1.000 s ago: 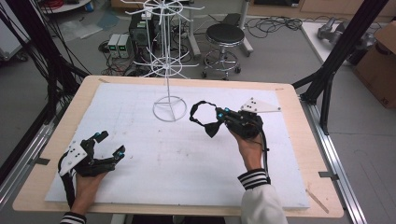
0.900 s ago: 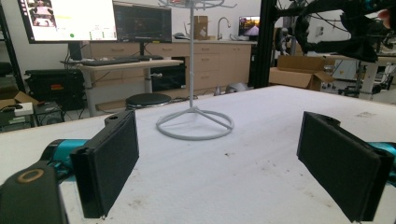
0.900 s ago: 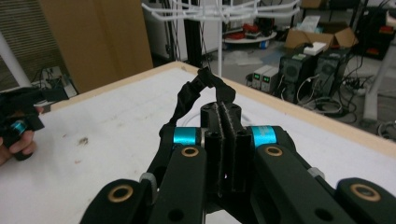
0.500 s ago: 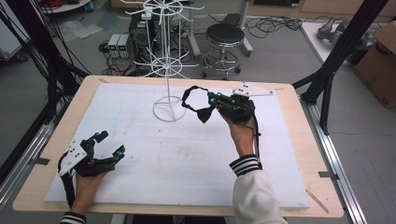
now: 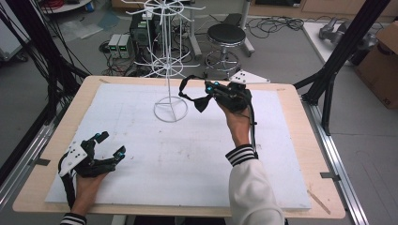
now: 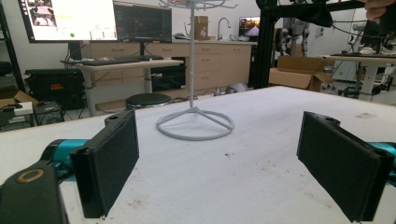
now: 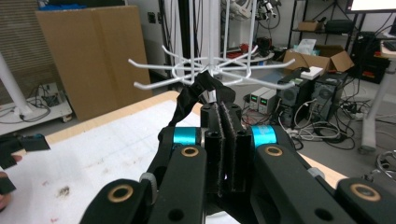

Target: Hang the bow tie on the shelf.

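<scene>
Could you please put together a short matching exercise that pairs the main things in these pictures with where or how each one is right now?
Things:
1. left gripper
2. right gripper
3. black strap
4. white wire rack

States:
A. stands on the white board at the far side of the table
B. rests low near the table's front edge, jaws wide apart
C. hangs in a loop from closed jaws
D. raised beside the rack, jaws pressed together

Pairs: 1-B, 2-D, 3-C, 4-A

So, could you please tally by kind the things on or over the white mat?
Claws: 2, left claw open, right claw shut on the strap
White wire hook stand: 1
Black strap: 1
Total: 4
</scene>
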### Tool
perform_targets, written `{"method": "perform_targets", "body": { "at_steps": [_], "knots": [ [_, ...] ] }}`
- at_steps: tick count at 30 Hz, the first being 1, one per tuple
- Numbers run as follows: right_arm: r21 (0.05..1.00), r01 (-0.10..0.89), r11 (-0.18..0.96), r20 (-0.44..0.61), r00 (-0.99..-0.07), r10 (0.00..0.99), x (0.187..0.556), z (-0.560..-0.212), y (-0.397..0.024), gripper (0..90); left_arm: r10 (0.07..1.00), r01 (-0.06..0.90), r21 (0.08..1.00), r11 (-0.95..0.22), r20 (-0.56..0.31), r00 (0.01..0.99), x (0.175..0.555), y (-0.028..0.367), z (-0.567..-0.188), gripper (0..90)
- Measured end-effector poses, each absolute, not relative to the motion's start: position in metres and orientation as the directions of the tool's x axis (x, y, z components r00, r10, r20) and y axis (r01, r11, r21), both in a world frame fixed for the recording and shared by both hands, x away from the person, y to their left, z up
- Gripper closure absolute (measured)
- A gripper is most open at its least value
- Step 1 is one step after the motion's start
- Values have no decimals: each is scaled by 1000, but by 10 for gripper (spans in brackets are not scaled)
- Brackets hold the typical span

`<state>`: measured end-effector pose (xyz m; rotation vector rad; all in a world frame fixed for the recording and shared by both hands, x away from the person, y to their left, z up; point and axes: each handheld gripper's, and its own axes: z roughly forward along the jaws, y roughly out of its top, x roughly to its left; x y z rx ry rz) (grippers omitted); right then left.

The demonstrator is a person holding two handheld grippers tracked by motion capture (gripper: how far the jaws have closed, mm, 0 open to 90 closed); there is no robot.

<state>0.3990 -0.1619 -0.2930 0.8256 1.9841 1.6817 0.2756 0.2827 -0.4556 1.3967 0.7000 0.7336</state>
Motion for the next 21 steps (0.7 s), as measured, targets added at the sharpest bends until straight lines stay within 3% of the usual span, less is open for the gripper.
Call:
{"method": "perform_targets", "body": {
  "at_steps": [21],
  "knots": [
    [980, 185, 70, 90, -733, 674, 437, -282, -141, 877, 799, -42, 998, 40, -7, 602, 276, 283, -456, 131]
  ]
}}
